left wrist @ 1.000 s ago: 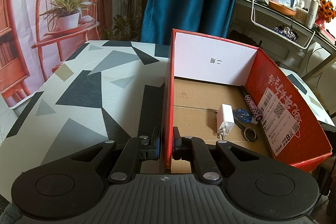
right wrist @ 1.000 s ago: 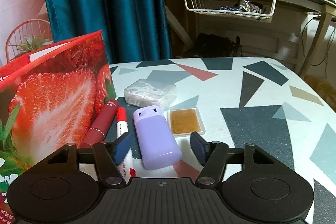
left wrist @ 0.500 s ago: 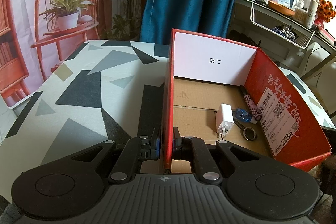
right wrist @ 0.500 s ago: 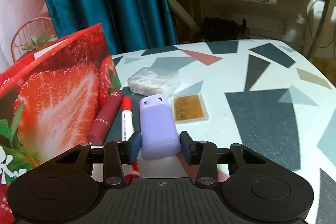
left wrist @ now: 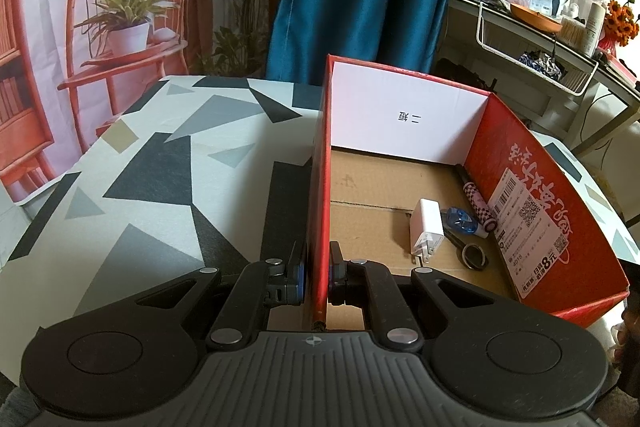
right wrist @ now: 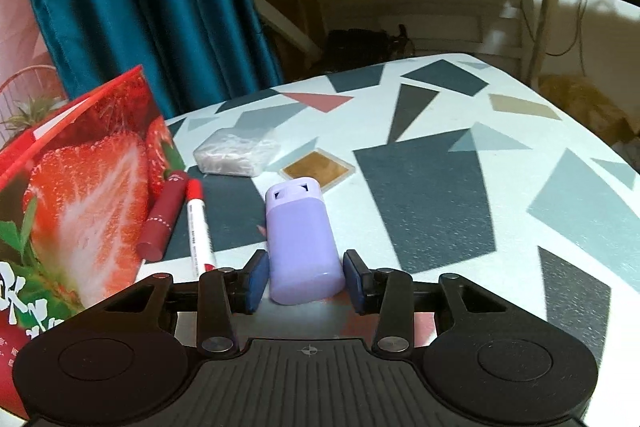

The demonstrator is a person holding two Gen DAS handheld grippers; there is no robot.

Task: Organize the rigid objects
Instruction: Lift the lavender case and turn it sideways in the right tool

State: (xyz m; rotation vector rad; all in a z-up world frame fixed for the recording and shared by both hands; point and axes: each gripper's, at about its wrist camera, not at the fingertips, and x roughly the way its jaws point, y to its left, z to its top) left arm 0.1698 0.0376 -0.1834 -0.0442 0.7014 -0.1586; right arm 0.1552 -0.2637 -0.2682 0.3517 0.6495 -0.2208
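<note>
left tool (left wrist: 316, 279): clamps red box (left wrist: 320, 163) wall | right tool (right wrist: 306, 281): grips lilac case (right wrist: 300, 239), lengthwise along the fingers, slotted end away

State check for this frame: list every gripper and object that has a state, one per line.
left gripper: shut on the red box wall.
right gripper: shut on the purple case.
red box: open, upright.
purple case: held between the pads.
red marker: capped, lying flat.
white charger: inside the box.
</note>
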